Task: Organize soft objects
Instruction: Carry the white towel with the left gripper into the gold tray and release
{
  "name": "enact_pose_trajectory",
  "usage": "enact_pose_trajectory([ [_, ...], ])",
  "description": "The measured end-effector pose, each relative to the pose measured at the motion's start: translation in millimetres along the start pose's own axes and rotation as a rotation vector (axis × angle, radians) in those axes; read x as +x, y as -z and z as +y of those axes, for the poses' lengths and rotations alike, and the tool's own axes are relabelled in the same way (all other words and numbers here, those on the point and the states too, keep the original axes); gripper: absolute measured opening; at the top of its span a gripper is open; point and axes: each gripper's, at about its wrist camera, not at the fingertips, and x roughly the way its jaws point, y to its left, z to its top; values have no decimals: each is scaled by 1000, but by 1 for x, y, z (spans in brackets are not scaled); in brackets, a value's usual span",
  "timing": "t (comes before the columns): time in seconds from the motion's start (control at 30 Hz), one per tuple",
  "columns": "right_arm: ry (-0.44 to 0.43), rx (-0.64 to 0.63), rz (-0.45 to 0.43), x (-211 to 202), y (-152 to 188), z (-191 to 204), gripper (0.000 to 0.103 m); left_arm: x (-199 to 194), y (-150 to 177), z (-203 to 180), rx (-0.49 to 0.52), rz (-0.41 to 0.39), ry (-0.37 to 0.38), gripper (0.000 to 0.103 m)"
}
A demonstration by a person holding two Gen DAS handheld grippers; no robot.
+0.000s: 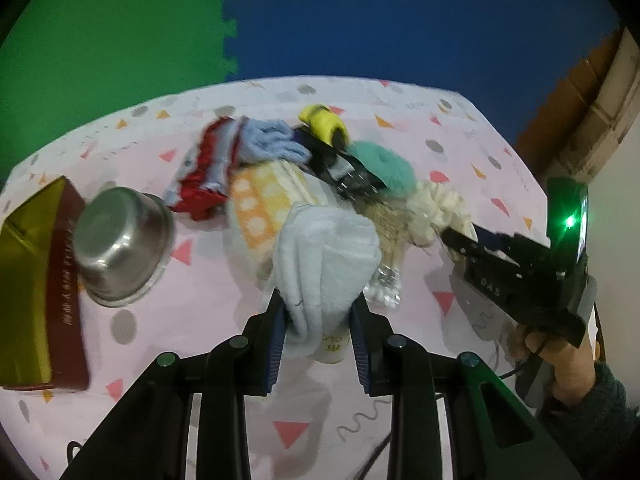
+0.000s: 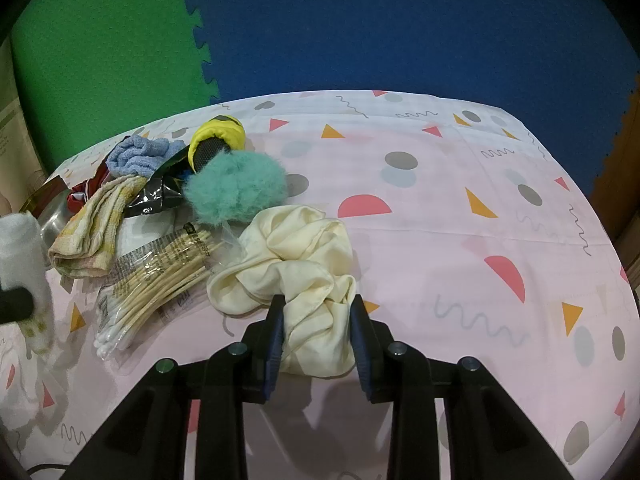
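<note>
We hold two soft things at once. Our left gripper (image 1: 318,332) has its jaws closed on a white towel (image 1: 324,256), lifted just clear of the pile on the worktop (image 1: 208,292). Our right gripper (image 2: 318,334) has its jaws pinched on a cream cloth (image 2: 296,248) that lies on the worktop beside a teal pompom (image 2: 236,186) and a bag of swabs (image 2: 156,276). A steel bowl (image 1: 120,244) sits left of the pile, touching a box (image 1: 36,280).

Open tablecloth (image 2: 460,240) from 12 to 4 o'clock of scrunchie (image 2: 304,256); blocked at 9 to 11 by swabs (image 2: 160,276), pompom (image 2: 234,186), towel (image 2: 92,224).
</note>
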Motion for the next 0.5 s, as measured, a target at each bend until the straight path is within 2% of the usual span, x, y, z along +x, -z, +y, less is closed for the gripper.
enact_pose_trajectory([
  [0.17,0,0,-1,0,0,0,31,-15,-7,27,-38,-41,-60,27],
  [0.5,10,-6,-8,0,0,0,31,-44,-13,121,-124,-100,-279,27],
])
